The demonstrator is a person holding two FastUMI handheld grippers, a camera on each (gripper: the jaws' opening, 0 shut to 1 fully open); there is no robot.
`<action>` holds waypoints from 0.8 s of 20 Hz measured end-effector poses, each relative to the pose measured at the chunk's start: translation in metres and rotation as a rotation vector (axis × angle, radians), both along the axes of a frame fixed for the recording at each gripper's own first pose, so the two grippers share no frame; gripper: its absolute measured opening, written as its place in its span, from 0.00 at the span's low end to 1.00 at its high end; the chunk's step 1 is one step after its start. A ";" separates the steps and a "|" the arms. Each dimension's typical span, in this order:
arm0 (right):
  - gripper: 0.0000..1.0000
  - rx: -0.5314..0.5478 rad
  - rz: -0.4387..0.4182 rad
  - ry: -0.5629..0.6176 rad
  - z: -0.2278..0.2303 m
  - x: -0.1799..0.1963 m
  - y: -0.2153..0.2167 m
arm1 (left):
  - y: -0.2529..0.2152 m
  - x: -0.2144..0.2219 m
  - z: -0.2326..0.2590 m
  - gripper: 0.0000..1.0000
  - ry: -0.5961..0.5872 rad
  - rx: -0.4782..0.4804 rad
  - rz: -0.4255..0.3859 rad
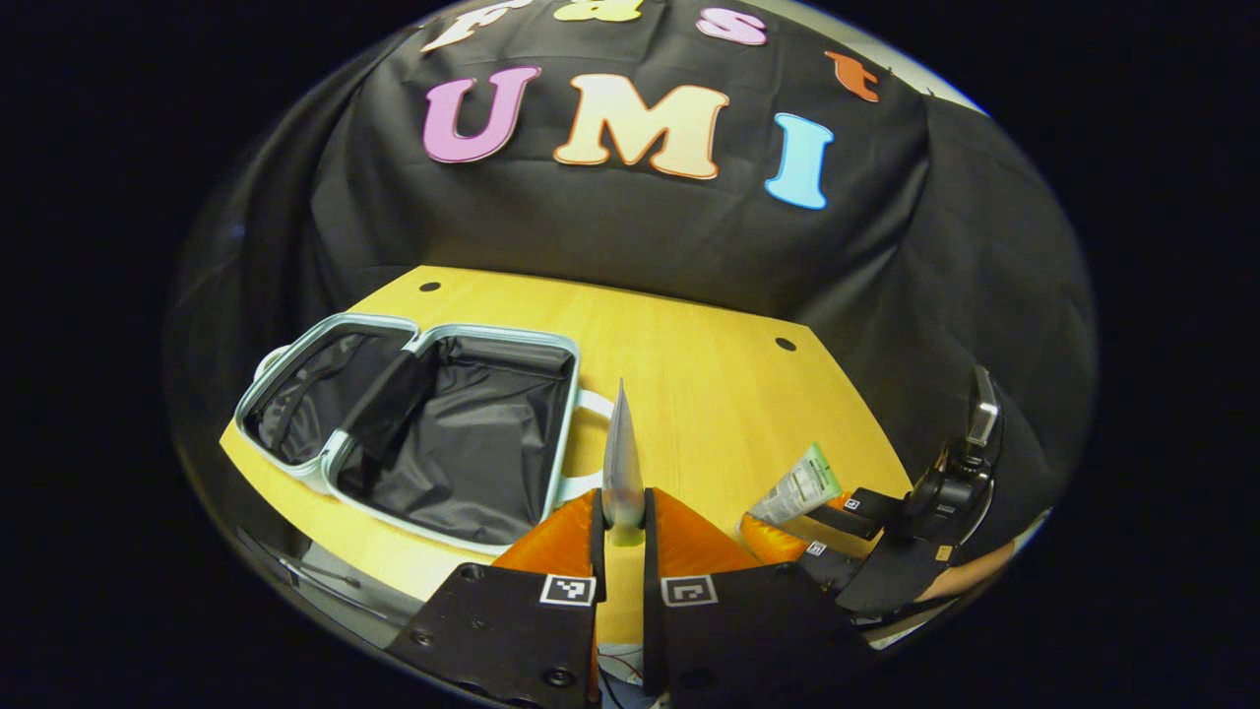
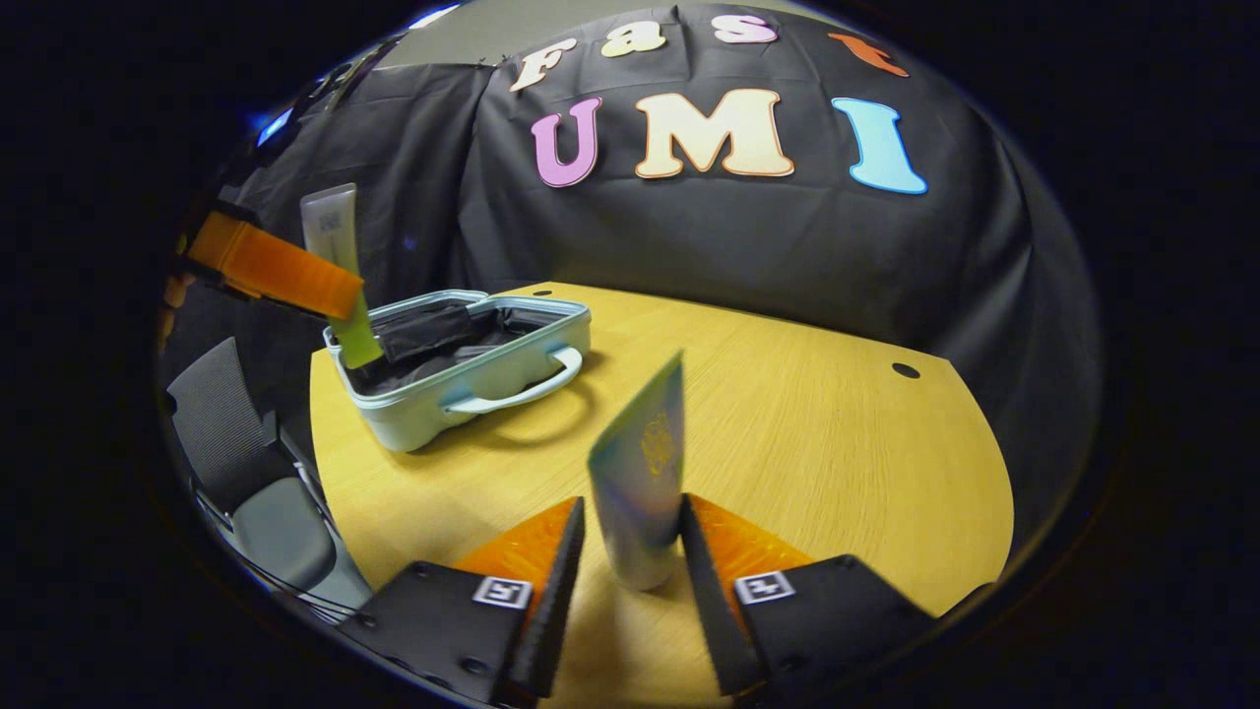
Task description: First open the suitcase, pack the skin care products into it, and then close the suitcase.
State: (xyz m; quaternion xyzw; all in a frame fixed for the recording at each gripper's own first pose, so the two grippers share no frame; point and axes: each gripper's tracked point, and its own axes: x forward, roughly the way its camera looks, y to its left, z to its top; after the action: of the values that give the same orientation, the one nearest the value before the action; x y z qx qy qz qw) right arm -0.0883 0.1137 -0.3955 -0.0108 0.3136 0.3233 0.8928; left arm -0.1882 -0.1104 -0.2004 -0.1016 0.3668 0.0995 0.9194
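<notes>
A staged recording booth, likely set inside an office. Black cloth (image 2: 748, 246) is draped as backdrop behind a pale wood-grain surface (image 2: 817, 433) with cable holes (image 2: 905, 370). A grey office chair (image 2: 251, 473) is seen beside the surface.

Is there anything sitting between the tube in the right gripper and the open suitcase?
Nothing visible. The right gripper holds its tube over bare table, and the stretch toward the open suitcase looks clear. The left gripper with another tube hovers at the suitcase's far side.
</notes>
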 end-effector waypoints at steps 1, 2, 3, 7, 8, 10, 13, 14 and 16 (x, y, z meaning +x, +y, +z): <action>0.47 0.019 0.011 0.024 0.004 -0.004 0.003 | 0.006 -0.004 0.000 0.10 0.005 0.003 0.014; 0.36 0.015 0.021 0.034 0.001 -0.003 0.007 | 0.010 -0.008 -0.001 0.10 0.006 0.000 0.024; 0.34 -0.003 0.030 0.043 0.003 -0.004 0.007 | 0.015 -0.010 -0.003 0.10 0.010 -0.005 0.033; 0.27 -0.007 0.029 0.079 0.024 -0.004 0.014 | 0.052 -0.019 -0.019 0.10 0.092 -0.010 0.073; 0.27 0.002 0.019 0.083 0.034 0.000 0.020 | 0.062 -0.019 -0.024 0.10 0.117 -0.010 0.074; 0.27 0.026 -0.001 0.098 0.052 0.005 0.037 | 0.080 -0.015 -0.029 0.10 0.162 -0.004 0.066; 0.26 0.046 -0.026 0.091 0.081 0.012 0.064 | 0.104 -0.014 -0.045 0.10 0.249 0.027 0.025; 0.26 0.050 -0.026 0.090 0.089 0.011 0.075 | 0.111 -0.013 -0.051 0.10 0.281 0.033 0.011; 0.27 0.063 -0.016 0.101 0.102 0.010 0.099 | 0.122 -0.011 -0.064 0.10 0.330 0.040 -0.022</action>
State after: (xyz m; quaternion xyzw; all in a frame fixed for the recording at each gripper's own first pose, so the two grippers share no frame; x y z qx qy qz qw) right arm -0.0779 0.2123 -0.2933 0.0361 0.3481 0.3259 0.8782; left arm -0.1989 0.0116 -0.2641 -0.0617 0.5119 0.1119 0.8495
